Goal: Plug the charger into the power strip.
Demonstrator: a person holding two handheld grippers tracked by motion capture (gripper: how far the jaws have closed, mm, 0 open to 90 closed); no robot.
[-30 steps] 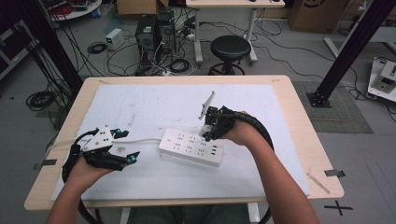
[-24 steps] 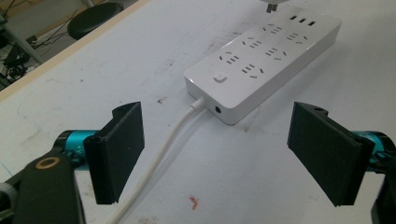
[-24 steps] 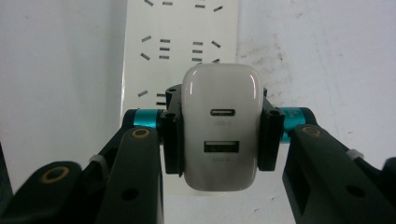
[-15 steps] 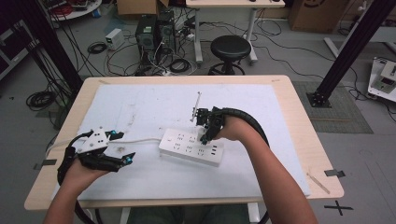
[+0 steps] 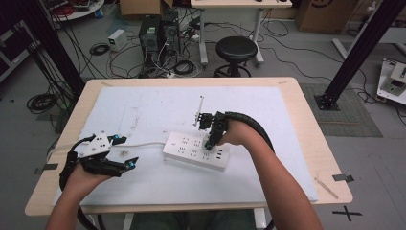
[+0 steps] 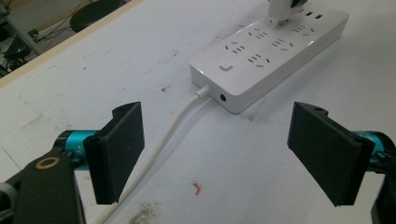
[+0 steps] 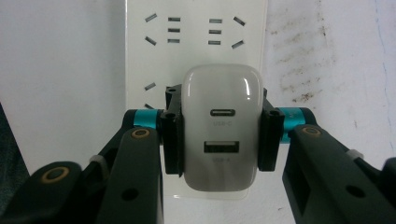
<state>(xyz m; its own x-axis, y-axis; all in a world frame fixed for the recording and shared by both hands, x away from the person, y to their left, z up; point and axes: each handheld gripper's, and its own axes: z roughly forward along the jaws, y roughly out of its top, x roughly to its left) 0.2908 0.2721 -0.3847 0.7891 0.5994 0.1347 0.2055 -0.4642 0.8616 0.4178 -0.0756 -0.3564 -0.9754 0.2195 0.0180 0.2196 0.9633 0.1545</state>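
One white charger [image 7: 221, 128] clamped in right hand-held gripper [image 7: 219, 135] over power strip [image 7: 196, 32].

The power strip [image 6: 271, 51] and the charger [image 7: 220, 128] look like smooth white plastic, the charger glossy enough to catch highlights. The bench [image 5: 306, 110] has a pale wood-look rim under a matt white sheet [image 5: 153, 105], scuffed and stained. Both claws' jaws are matt black plastic.

White power strip [image 5: 195, 152], white charger [image 7: 220, 127], black jaws, teal accents.
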